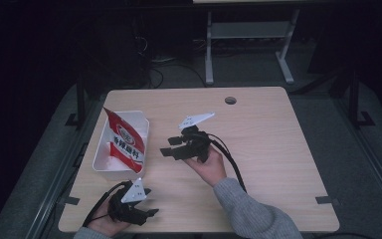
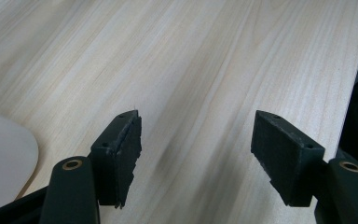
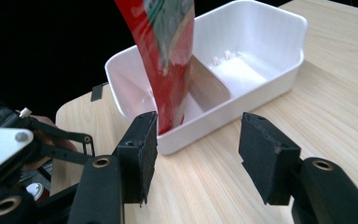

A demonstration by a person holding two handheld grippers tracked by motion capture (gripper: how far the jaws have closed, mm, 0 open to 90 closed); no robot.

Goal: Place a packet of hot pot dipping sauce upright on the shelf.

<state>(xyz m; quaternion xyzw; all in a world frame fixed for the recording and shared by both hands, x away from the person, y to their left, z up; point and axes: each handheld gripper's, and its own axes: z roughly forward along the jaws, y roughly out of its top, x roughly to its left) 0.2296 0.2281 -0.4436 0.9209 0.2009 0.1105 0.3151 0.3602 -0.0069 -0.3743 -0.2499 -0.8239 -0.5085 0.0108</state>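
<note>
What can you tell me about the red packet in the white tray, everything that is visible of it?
The red packet is a flat, glossy sachet with a white panel, a round emblem and printed characters. It stands tilted in the white tray, its lower end in the compartment nearer the person beside the divider, its top above the rim. It touches only the tray; the right gripper faces it with fingers apart, short of it.

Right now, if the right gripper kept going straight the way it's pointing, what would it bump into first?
Probably the white bin: the open right gripper points at its near wall, and the red packet stands inside just beyond.
</note>
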